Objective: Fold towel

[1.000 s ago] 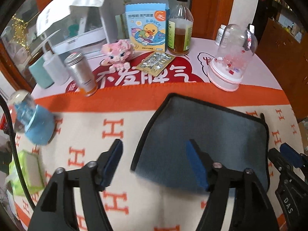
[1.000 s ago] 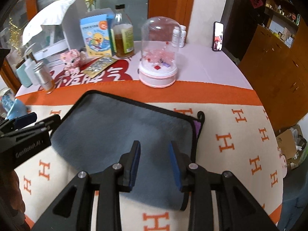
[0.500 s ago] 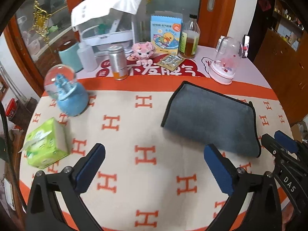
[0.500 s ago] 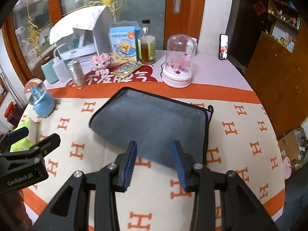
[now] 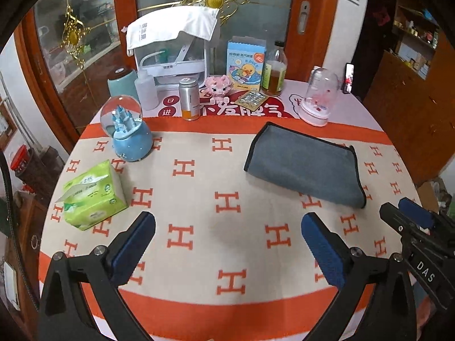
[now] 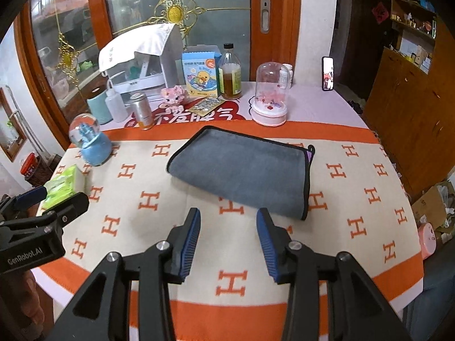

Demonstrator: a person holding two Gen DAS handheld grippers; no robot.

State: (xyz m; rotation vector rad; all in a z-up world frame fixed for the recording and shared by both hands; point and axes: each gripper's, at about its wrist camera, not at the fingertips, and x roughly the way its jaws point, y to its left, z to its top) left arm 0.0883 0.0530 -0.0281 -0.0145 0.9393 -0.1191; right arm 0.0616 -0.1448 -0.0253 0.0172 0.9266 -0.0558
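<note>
A grey towel [image 5: 304,164] with black trim lies folded flat on the orange and cream tablecloth [image 5: 227,227], right of the middle. It also shows in the right wrist view [image 6: 241,170]. My left gripper [image 5: 227,230] is wide open and empty, held above the cloth, nearer than the towel and to its left. My right gripper [image 6: 228,227] is open and empty, just short of the towel's near edge. It also shows at the right edge of the left wrist view [image 5: 406,213].
A green tissue pack [image 5: 91,196] and a blue snow globe [image 5: 128,130] sit at the left. Along the far side stand a metal can [image 5: 189,99], a pink toy [image 5: 219,85], a duck box [image 5: 246,68], a bottle [image 5: 274,74] and a glass dome [image 5: 318,99].
Both grippers have pulled back and up from the towel, which stays folded on the table. The left jaws have opened wider, and the right jaws have opened a little too.
</note>
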